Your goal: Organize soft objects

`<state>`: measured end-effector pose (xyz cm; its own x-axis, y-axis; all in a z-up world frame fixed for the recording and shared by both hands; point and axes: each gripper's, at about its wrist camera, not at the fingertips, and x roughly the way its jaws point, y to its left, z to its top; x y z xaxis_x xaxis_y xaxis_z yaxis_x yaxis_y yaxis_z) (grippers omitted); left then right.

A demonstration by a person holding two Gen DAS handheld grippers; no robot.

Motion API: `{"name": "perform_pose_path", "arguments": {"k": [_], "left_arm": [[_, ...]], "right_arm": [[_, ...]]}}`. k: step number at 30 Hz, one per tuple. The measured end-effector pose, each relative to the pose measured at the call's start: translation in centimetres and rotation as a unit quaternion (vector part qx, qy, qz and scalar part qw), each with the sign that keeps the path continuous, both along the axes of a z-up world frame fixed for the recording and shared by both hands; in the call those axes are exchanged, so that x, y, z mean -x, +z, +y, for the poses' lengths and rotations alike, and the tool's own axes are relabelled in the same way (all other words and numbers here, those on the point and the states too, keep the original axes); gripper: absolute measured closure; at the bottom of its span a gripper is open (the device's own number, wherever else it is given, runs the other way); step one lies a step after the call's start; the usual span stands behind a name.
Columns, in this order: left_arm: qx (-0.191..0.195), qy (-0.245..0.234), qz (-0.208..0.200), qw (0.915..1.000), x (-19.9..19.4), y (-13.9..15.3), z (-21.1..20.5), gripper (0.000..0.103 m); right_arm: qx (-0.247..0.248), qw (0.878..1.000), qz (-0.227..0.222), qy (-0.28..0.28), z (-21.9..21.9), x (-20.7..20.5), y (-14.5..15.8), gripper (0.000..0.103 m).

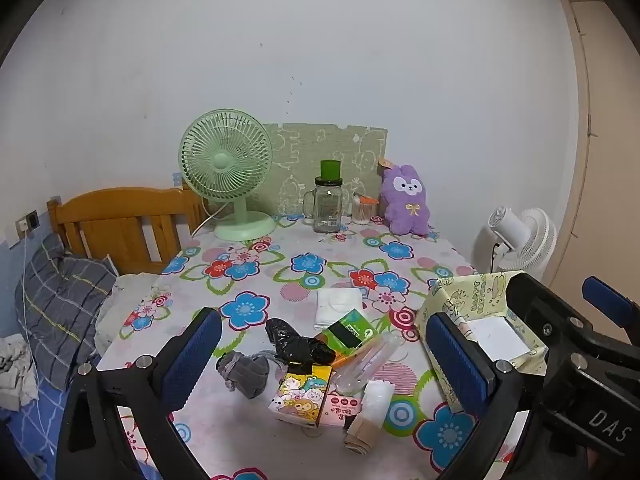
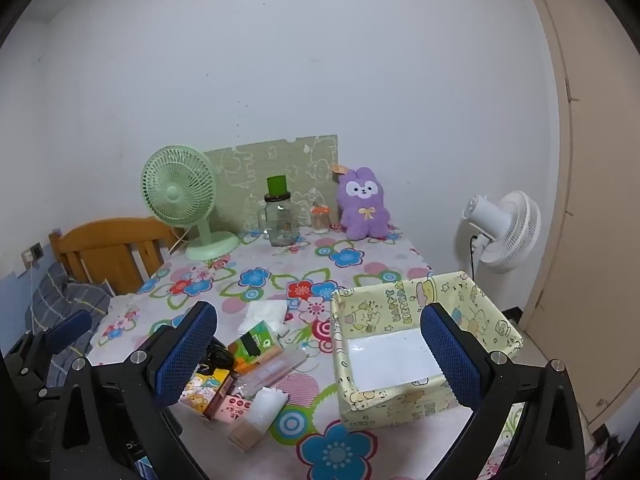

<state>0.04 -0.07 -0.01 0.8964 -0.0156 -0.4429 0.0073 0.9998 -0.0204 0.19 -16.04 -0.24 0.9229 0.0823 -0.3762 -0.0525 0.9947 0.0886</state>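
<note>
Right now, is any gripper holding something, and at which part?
Nothing is held. The left gripper and the right gripper both stand open above the table, with no item touching their pads.

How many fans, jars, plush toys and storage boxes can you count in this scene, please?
Fans: 2, a green fan and a white fan
Jars: 2, a glass mug jar and a small orange-lidded jar
Plush toys: 1, a purple plush
Storage boxes: 1, a yellow box
Total: 6
</note>
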Motion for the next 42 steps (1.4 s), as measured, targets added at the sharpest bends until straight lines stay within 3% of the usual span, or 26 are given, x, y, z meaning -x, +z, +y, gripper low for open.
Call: {"name": "perform_pose_path", "arguments": {"k": [12, 42], "left_arm": [[0.002, -0.006, 0.009, 0.9999, -0.9, -0.7, -0.4, 0.0], [0.008, -0.006, 0.013, 0.9999, -0.8, -0.8, -0.2, 0.001]], "right_arm": [[0.031, 1.0, 0.003, 0.003, 0.6, -1.1, -0.6, 0.0], [0.012, 1.0, 0.018, -0.001, 0.5, -0.7, -0.8, 0.0]]}}
